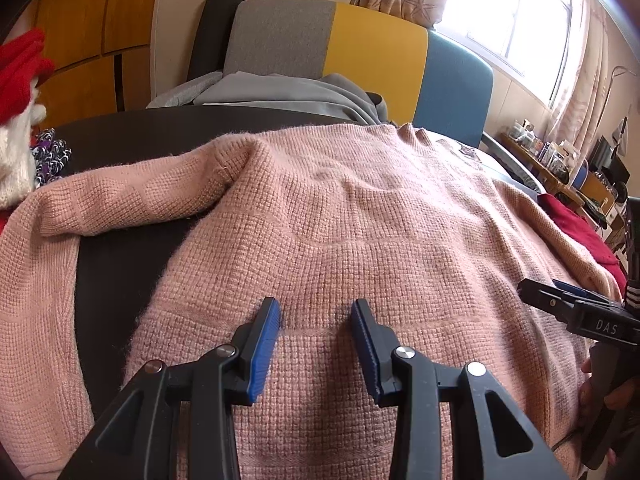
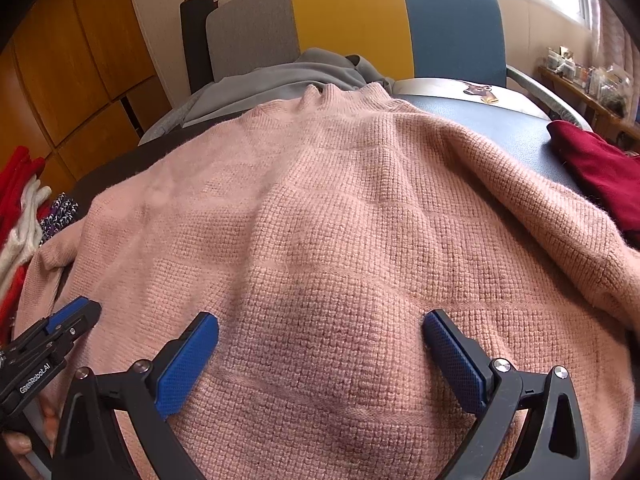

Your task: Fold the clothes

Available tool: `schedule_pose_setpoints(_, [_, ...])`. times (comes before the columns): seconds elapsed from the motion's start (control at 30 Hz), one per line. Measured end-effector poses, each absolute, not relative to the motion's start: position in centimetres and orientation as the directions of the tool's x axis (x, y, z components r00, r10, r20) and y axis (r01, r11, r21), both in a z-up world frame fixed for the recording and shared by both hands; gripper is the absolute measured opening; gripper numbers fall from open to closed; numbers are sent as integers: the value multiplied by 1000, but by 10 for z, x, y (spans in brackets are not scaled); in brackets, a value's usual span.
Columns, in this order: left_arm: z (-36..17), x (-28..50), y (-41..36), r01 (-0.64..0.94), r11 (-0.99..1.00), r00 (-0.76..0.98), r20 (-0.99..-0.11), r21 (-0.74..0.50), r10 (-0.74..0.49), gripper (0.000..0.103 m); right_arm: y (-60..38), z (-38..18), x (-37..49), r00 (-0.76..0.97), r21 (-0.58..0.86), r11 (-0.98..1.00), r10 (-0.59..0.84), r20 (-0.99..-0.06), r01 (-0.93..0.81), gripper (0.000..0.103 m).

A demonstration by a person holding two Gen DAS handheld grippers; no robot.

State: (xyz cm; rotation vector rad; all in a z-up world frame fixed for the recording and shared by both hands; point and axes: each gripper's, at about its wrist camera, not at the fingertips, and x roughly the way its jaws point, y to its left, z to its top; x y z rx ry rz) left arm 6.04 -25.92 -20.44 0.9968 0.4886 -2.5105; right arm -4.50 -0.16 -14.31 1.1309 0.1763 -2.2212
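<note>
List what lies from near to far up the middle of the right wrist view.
Right gripper → pink sweater → its collar → grey garment → chair back

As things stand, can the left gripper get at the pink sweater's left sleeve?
Probably yes: the left gripper is open over the pink sweater, and the sleeve lies uncovered on the dark table beside it.
</note>
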Motion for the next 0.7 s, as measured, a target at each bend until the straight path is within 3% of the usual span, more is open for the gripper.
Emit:
schedule_pose_setpoints(0.2, [-204, 60, -256, 477, -865, -663, -710, -157, -237, 38, -2, -147, -50, -424, 182, -789, -491, -761, 587, 103])
schedule_pose_setpoints(0.4, [-205, 76, -242, 489, -869, -645, -701, -72, -305, 38, -23, -151, -43, -424, 84, -763, -444, -789, 641, 103])
schedule_pose_setpoints(0.57, [-191, 55, -241, 524, -851, -569, -756, -28, -325, 38, -6, -147, -53, -386, 230, -746, -552, -739, 625, 103])
schedule_pose_setpoints(0.7, [-171, -2, -239, 483, -875, -597, -743, -32, -302, 38, 12, -141, -67, -330, 393, -698, -662, -673, 598, 103])
